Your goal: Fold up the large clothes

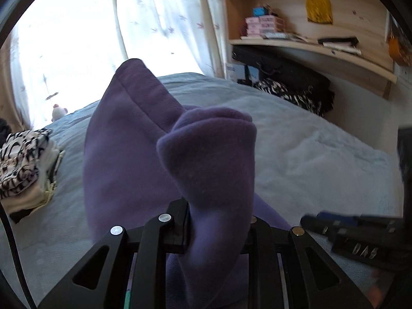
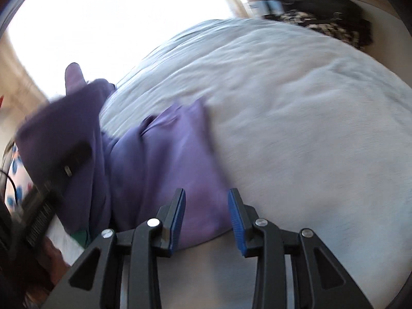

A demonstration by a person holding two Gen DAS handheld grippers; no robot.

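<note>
A: The left gripper is clamping a thick bunch of the purple garment, which is rising in a rounded fold straight ahead of its jaws and draping away to their left over the pale blue bedspread.

B: And the other claw?

A: The right gripper is standing with its jaws apart, the blue pads clear of any cloth. A flatter part of the purple garment is lying on the bedspread just ahead of and between the fingertips, not pinched.

B: Is the left tool showing in that view?

A: Yes, blurred, far to the left of the right claw, where the left gripper is lifting a darker fold of the same fabric.

B: What is sitting around them?

A: Well to the left of the left claw, a black-and-white patterned pile of clothes is resting on the bed. Far ahead and to the right, wooden shelves are carrying pink boxes, with a dark bag lying beneath them. A bright curtained window is glowing straight ahead.
</note>
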